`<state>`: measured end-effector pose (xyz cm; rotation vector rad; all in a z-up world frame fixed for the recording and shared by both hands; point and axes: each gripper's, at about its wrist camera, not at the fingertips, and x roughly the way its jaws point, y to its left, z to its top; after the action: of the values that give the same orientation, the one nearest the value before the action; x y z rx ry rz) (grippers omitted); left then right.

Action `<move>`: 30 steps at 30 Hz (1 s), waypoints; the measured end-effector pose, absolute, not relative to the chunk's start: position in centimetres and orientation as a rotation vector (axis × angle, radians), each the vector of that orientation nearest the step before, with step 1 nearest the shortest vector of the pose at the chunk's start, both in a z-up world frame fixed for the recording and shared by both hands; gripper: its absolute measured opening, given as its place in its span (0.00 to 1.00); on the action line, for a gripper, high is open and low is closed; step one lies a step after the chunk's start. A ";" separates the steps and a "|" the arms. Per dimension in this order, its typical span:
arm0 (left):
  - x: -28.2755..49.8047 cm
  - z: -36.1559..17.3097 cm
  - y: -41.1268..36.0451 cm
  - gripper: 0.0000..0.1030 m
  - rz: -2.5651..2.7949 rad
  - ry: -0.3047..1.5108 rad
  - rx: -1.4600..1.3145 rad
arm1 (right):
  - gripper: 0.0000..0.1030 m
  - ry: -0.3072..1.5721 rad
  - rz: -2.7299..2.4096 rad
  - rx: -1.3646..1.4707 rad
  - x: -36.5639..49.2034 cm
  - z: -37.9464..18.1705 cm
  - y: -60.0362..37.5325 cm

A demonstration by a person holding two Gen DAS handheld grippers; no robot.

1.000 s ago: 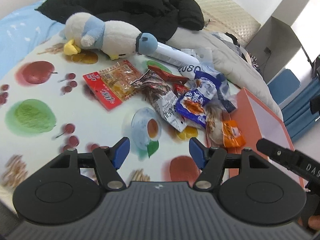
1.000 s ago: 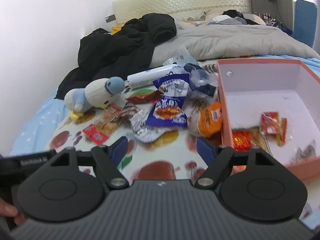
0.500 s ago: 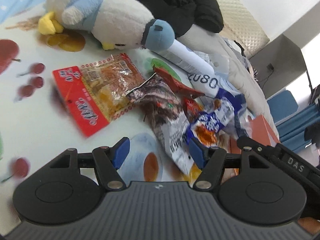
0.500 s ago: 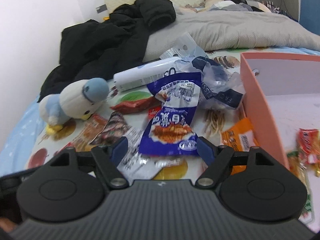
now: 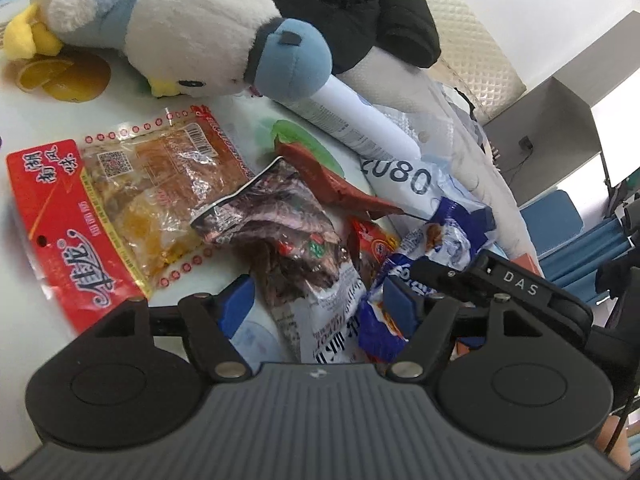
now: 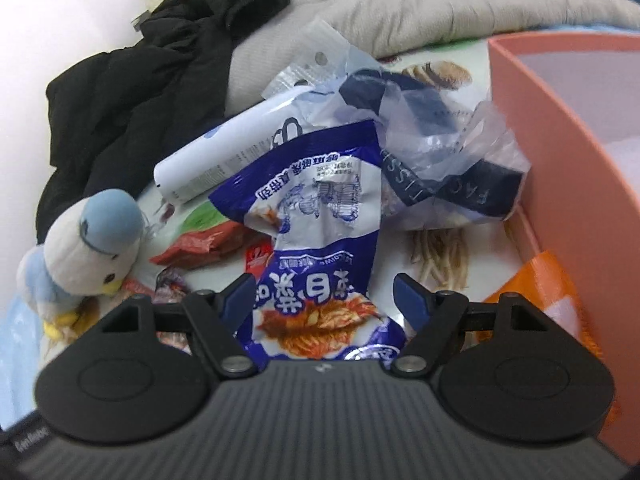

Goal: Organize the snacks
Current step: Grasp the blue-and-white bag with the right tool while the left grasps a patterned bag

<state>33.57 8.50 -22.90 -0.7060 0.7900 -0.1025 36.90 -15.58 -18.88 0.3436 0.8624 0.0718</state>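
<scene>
light: bright, even daylight | shadows: soft | glare: blown-out white wall | edges: fisheye bending, slight blur

1. A white wall rises ahead and to the left of the claw
2. A cream quilted headboard stands far ahead, against a white wall
3. A grey cabinet stands ahead to the right, a blue chair below it
4. A fruit-print sheet covers the bed under the claw
5. Daylight comes from the far right
</scene>
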 end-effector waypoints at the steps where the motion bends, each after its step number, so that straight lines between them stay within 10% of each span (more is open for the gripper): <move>1: 33.8 -23.1 8.4 0.72 -0.096 0.795 -0.704 | 0.75 0.869 0.070 0.350 37.2 -19.1 -15.5; 30: 33.7 -22.1 7.1 0.42 -0.035 0.803 -0.568 | 0.65 0.851 0.116 0.322 36.4 -19.6 -14.6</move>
<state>33.67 7.09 -22.09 -0.5678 0.8033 -0.0347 36.38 -14.55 -19.57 0.3225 0.8512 0.1163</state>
